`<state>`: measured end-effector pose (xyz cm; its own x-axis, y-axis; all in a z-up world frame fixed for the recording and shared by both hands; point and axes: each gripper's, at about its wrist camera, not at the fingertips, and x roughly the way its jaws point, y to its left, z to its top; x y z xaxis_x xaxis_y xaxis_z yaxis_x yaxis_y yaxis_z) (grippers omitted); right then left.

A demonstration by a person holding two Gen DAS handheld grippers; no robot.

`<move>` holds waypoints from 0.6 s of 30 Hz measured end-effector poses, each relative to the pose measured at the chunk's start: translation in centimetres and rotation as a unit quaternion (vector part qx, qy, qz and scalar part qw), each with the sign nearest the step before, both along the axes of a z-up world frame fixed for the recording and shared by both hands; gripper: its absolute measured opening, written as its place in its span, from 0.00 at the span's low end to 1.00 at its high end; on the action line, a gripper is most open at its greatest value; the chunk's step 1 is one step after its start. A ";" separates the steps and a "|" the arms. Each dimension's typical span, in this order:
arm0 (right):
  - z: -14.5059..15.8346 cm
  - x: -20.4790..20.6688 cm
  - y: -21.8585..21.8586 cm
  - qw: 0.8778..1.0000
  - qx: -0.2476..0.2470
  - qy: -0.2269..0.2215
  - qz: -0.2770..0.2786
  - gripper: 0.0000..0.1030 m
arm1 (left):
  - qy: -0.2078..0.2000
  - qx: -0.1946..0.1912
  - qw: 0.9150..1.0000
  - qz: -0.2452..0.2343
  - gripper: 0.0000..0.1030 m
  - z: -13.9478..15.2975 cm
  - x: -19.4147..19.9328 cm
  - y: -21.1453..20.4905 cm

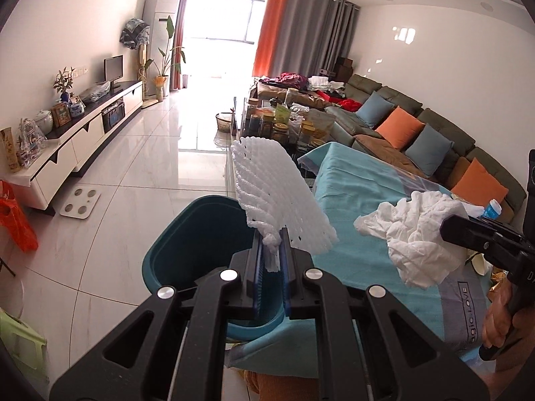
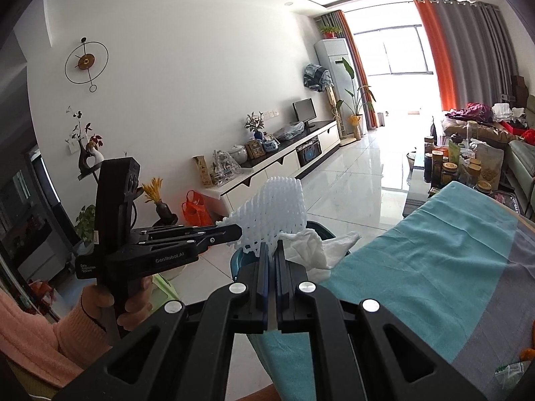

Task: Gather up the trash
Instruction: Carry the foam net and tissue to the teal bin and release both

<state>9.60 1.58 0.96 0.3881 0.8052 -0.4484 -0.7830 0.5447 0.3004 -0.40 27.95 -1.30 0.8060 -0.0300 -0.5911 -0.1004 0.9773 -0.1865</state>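
Foam net [image 1: 281, 197] is clamped at its knotted end by the left gripper [image 1: 272, 250], jaws nearly closed on it, mesh fanned upward so it hangs clear of the bin rim. Crumpled tissue [image 1: 414, 234] is pinched by the right gripper [image 1: 449, 225], jaws fully clenched on a fold. Both loads are carried together, probably so one trip serves two pieces. Teal bin [image 1: 187, 250] sits on the floor just beside the cloth-covered counter [image 1: 367, 187]; the net is held roughly over its opening, the tissue is over the counter edge, near but not yet above the bin. In the right wrist view the tissue [image 2: 314, 247] lies just behind the net. Release is judged next, once both are over the opening.
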 end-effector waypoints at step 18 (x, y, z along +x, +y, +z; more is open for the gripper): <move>-1.5 4.4 5.4 0.998 0.014 0.050 0.041 0.02 | 0.041 -0.003 0.999 0.035 0.09 -2.3 0.7 2.8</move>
<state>13.96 6.98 -0.58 0.2750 0.8451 -0.4584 -0.7897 0.4705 0.3937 0.32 30.77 -3.56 0.7552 0.0218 -0.6552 -0.1843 0.9662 -0.1803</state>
